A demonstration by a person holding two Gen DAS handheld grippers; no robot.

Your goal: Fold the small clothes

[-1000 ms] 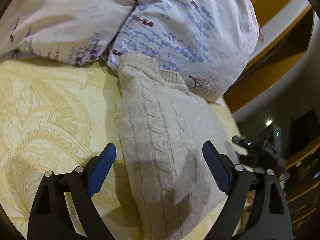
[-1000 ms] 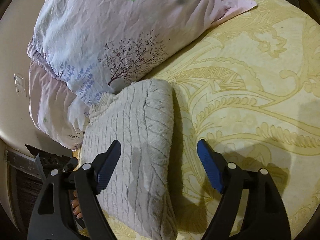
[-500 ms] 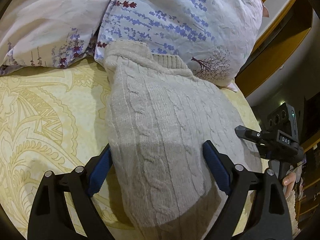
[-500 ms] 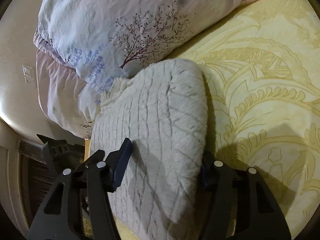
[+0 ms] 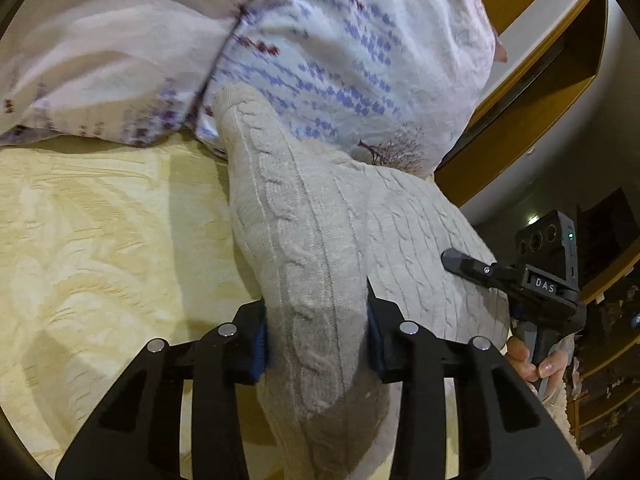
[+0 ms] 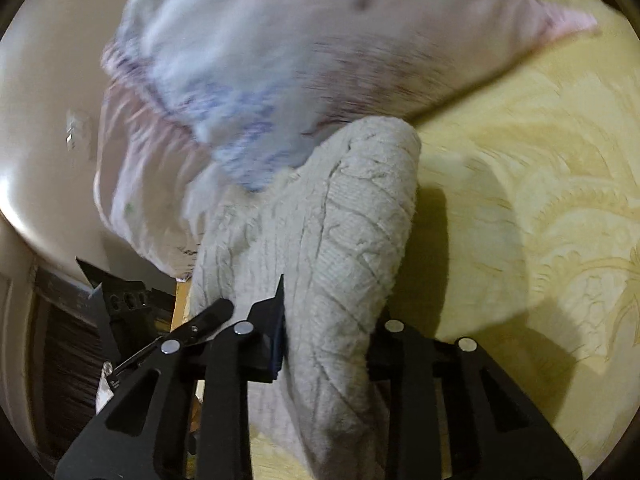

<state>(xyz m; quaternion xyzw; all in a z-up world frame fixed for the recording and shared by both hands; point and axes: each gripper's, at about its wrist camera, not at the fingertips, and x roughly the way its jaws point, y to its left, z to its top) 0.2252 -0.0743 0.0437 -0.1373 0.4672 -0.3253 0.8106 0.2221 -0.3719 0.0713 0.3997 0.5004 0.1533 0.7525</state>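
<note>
On the yellow bedspread (image 5: 100, 240), near the pillows (image 5: 340, 60) at the bed's head edge, my left gripper (image 5: 316, 344) and right gripper (image 6: 326, 344) each pinch the cream sweater (image 5: 304, 240) with jaws closed. I judge a fold is underway; next, carry the lifted fabric evenly across.

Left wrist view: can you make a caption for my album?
Left gripper pinching a bunched cream cable-knit sweater on a yellow bedspread.

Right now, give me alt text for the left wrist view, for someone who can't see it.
The left gripper is shut on a bunched fold of the cream cable-knit sweater, which lies on a yellow patterned bedspread. A white floral pillow sits behind it, and the right gripper reaches in from the right.
</note>
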